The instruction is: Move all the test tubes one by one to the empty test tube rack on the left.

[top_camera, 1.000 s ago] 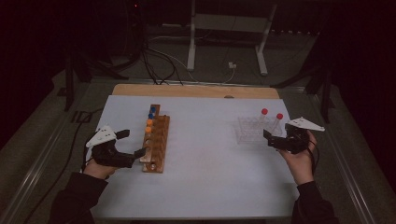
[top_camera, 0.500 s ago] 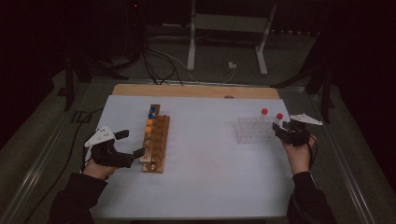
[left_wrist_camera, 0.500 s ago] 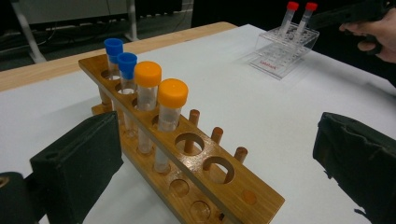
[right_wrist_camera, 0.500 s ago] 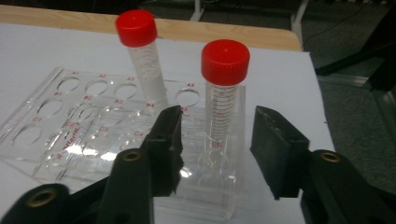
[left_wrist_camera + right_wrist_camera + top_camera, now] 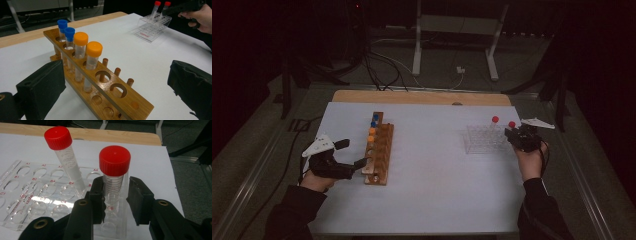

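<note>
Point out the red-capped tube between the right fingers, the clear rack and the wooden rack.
Red-capped tube point(image 5: 114, 160), right gripper view, on its cap.
Clear rack point(image 5: 15, 192), right gripper view, on its top plate.
Wooden rack point(image 5: 130, 100), left gripper view, on its top board.

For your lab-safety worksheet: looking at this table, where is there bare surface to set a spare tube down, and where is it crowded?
Free: the wide white stretch between the wooden rack and the clear plastic rack, and the near strip of the table. Crowded: beside the wooden rack, where the left gripper stands open, and at the clear rack's right end, where the right gripper has been closing around a red-capped tube.
</note>
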A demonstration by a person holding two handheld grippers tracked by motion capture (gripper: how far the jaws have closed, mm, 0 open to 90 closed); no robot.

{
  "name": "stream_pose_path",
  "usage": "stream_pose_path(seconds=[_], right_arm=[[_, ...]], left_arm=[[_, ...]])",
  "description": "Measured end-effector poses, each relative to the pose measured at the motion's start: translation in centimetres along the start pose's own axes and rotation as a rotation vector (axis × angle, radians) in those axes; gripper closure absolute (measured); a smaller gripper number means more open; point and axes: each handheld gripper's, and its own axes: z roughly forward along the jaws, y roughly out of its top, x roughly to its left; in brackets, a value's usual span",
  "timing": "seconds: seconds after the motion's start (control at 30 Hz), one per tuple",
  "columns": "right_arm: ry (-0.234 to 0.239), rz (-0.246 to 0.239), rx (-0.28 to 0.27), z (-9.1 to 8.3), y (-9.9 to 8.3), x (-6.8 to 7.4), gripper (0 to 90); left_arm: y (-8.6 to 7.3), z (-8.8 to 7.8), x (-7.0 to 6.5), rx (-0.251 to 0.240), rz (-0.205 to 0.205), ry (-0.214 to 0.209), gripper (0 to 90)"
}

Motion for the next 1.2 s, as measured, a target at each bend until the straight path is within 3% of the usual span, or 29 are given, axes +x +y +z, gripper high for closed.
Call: stream_pose_path(seconds=[0.03, 0.07, 0.37, 0.8, 0.97, 1.2], right_arm=[[-0.003, -0.005, 0.001, 0.0, 0.0, 0.0, 67.1], [0.013, -0.005, -0.003, -0.1, 0.0, 0.0, 73.5], [0.007, -0.024, -0.015, -0.7, 0.8, 0.2, 75.1], [0.004, -0.088, -0.089, -4.3, 3.3, 1.2, 75.2], [0.054, -0.107, -0.111, -5.8, 3.8, 2.1, 75.1], [0.131, -0.170, -0.113, -7.0, 4.0, 4.7, 75.2]], left_arm=[[0.0, 0.0, 0.0, 0.000, -0.002, -0.003, 2.1], [0.0, 0.0, 0.0, 0.002, -0.001, -0.003, 2.1], [0.1, 0.0, 0.0, 0.003, -0.001, -0.001, 2.1], [0.9, 0.1, -0.5, 0.021, 0.013, -0.027, 2.2], [1.4, 0.1, -0.8, 0.017, 0.020, -0.039, 2.2], [2.3, 0.3, -1.5, 0.018, 0.032, -0.063, 2.4]])
